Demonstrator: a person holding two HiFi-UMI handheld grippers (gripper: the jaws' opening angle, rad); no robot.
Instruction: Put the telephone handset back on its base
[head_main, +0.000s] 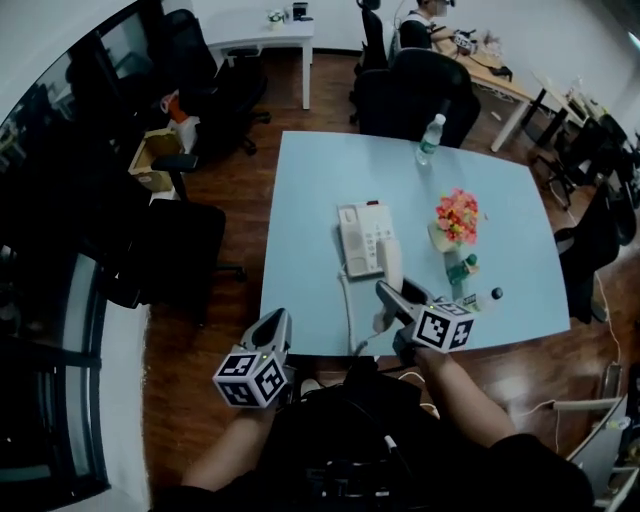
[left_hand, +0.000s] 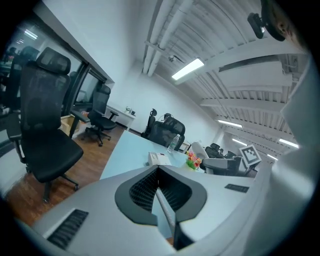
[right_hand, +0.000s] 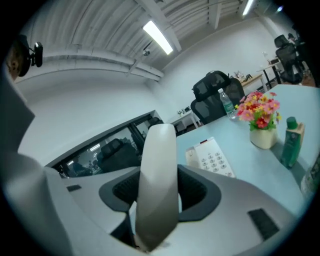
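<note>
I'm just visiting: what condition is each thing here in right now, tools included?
Handset: off its base, clamped in the right gripper.
Phone base: on the table, cradle empty.
Left gripper: shut, empty.
Water bottle: upright.
Flower pot: upright.
Green bottle: upright.

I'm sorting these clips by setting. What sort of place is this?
Most likely an open-plan office: black swivel chairs stand beside a light blue table, a desk telephone sits on it, and more desks stand near the far wall.

Flowers (head_main: 457, 213), water bottle (head_main: 429, 139) and green bottle (head_main: 459, 269) stand on the table (head_main: 320, 180).
</note>
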